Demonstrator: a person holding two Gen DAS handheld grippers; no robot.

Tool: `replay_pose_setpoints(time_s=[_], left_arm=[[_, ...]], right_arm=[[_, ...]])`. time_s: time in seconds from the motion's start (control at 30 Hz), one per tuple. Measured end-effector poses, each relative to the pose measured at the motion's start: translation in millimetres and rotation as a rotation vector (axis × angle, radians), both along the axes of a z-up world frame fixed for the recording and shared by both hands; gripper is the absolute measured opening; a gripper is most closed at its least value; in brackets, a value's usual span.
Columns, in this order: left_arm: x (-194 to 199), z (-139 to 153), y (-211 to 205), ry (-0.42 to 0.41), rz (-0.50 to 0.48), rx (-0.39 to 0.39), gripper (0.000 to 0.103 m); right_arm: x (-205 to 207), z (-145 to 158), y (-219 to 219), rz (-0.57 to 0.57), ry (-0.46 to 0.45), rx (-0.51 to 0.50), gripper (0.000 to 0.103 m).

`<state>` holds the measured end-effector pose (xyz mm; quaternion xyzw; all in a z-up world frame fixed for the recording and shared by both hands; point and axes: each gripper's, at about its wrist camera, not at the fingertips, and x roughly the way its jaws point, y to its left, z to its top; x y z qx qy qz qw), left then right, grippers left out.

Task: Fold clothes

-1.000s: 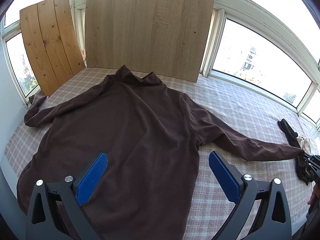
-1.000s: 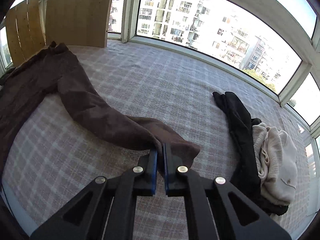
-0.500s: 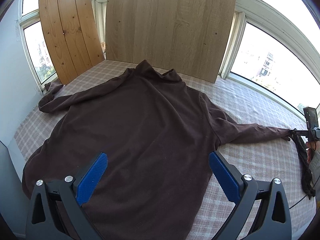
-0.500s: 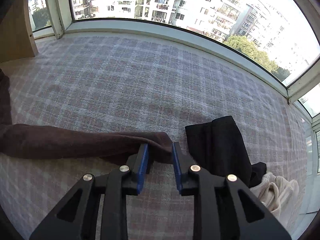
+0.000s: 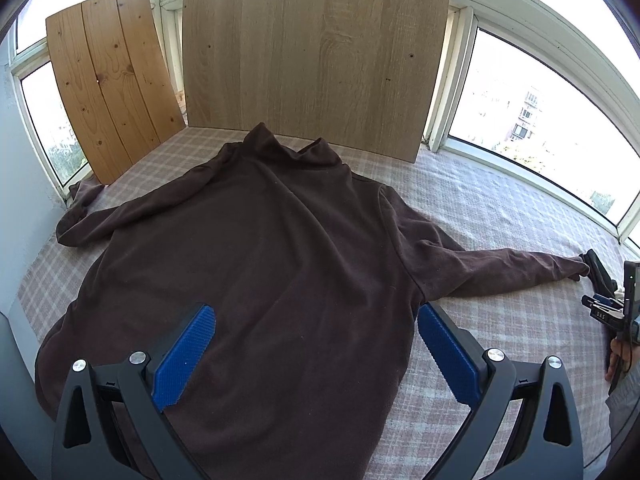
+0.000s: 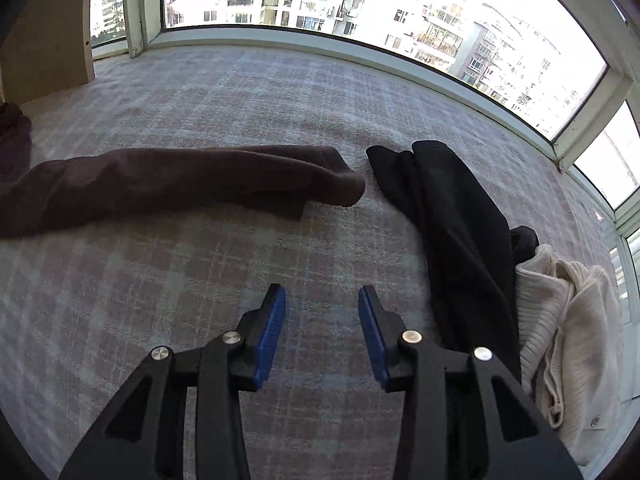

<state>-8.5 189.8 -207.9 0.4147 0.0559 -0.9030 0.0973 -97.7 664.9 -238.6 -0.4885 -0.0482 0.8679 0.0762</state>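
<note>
The brown sweater (image 5: 260, 264) lay spread flat, collar toward the far side, on the checked cloth (image 5: 500, 216) that covered the work surface, its body filling the middle of your left wrist view and its hem running under the camera. One sleeve stretched out straight toward your right side, and in the right wrist view its cuff (image 6: 336, 184) rested on the cloth, just short of a black garment (image 6: 448, 216) and not touching it as far as could be seen. The other sleeve (image 5: 92, 220) was bent and bunched near the wall at the far left corner. Your left gripper (image 5: 316, 354) hovered over the lower part of the sweater with its blue-padded jaws spread wide and nothing between them. Your right gripper (image 6: 322, 320) sat clear of the cuff, above bare cloth, its jaws parted and empty. Beside the black garment lay a cream knit (image 6: 572, 320), crumpled against it at the right edge. Two wooden boards, a pale one (image 5: 316, 52) and a knotty one (image 5: 108, 80), leaned upright against the windows (image 5: 532, 96) behind the collar, and apartment blocks (image 6: 420, 16) showed through the glass
</note>
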Motion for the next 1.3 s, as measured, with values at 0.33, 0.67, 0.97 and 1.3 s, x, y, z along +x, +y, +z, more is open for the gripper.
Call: replay_pose_setpoints(time_s=[0.33,0.67,0.97,1.3], left_arm=[[-33.0,19.5,-22.3,0.066,0.044,0.007,0.102],[-27.8,59.0,-196.1,0.115,0.140,-0.044,0.102],[-156.6,18.2,-306.9,0.083,-0.039,-0.013,0.102],[-173.3,-37.2,-291.8,-0.062,-0.091,0.114,0.102]], right_arm=[[-41.9,59.2,-122.7,0.316,0.110,-0.074,0.037],[-53.7,44.4,-314.8,0.410,0.075,-0.096,0.037],[-111.7,36.3,-443.4,0.276,0.071,-0.103,0.037],[-208.6,-2.5,-546.1,0.475,-0.081,-0.179,0.038]])
